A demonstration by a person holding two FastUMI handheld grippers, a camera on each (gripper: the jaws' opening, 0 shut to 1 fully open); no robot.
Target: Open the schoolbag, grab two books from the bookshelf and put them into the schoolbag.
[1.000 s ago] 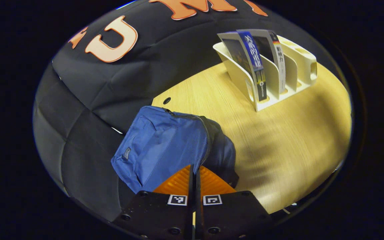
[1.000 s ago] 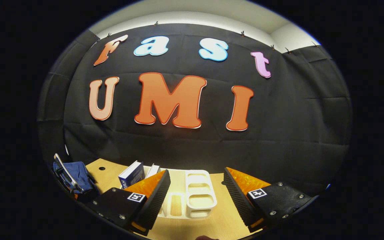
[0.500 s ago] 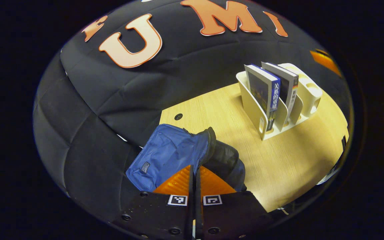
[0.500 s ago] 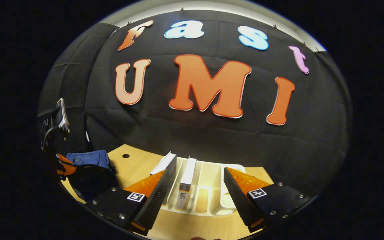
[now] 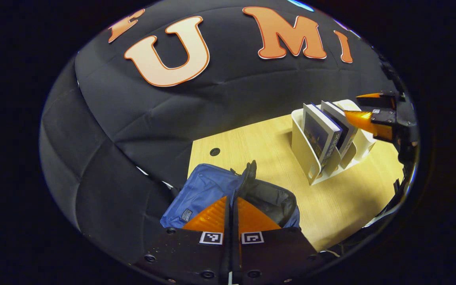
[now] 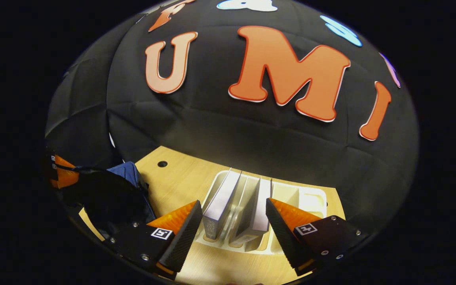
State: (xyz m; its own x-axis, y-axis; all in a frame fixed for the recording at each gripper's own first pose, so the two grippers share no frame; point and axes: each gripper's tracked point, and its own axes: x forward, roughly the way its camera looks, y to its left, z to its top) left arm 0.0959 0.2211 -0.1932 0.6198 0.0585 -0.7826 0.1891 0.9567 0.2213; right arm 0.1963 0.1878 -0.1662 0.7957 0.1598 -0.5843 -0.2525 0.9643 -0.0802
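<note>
**Blue schoolbag held open; right gripper over the books**

Left gripper view: Blue fabric of the schoolbag (image 5: 206,190) lies at the near left of the wooden table (image 5: 267,146), its mouth gaping and the dark lining exposed. The left gripper (image 5: 231,208) sits at the bag's zipper edge with its jaws pressed together; a thin strip of the zipper rim rises from between the tips, so they appear to pinch it. To the far right stands the white bookshelf (image 5: 305,152), holding two upright books (image 5: 322,134) in adjacent slots. The right gripper (image 5: 364,113) is at the top of the books, its jaws apart.

Right gripper view: The right gripper (image 6: 234,225) hangs above the bookshelf (image 6: 307,198), jaws spread wide, with both books (image 6: 222,198) between the two fingers and untouched by them. The bag (image 6: 127,176) lies at the left, and the left gripper (image 6: 61,176) is at its edge.
</note>
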